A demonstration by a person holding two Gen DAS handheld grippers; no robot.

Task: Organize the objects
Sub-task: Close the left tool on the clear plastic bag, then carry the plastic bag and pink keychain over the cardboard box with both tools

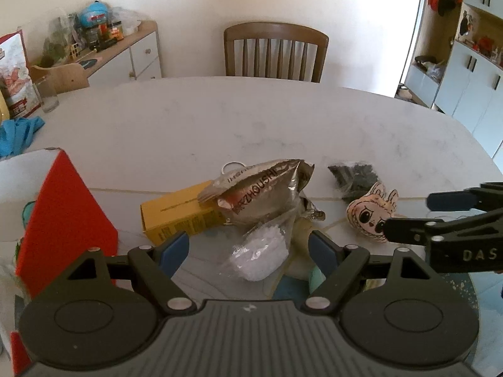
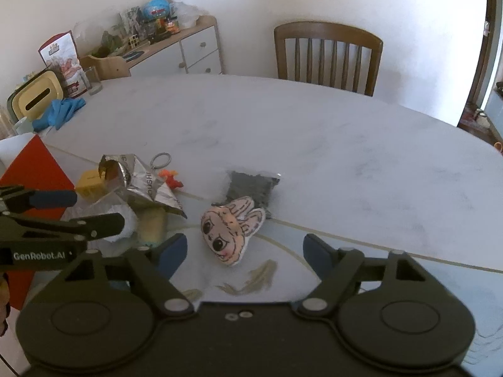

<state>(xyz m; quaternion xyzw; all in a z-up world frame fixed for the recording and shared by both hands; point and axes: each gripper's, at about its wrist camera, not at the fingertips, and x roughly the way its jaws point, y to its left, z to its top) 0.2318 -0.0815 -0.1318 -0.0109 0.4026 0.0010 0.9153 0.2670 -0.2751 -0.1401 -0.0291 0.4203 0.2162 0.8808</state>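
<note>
On the white table lies a heap: a silver foil bag [image 1: 264, 191] over a yellow box [image 1: 179, 216], and a clear bag of white pieces [image 1: 261, 257]. My left gripper [image 1: 248, 245] hangs open over that clear bag, and its pads do not touch it. A plush face with rabbit ears [image 2: 231, 232] lies to the right, in front of a bag of dark pieces [image 2: 251, 188]. Above the plush my right gripper [image 2: 245, 248] stands open, its pads apart from the plush on both sides. An orange toy [image 2: 171, 179] with a key ring lies behind the foil bag [image 2: 141, 182].
A red and white box [image 1: 66, 220] stands close at the left. A blue cloth [image 2: 59, 113], a glass [image 2: 92, 81] and a yellow tissue box [image 2: 37, 99] sit at the table's far left. A wooden chair [image 2: 328, 53] stands behind the table.
</note>
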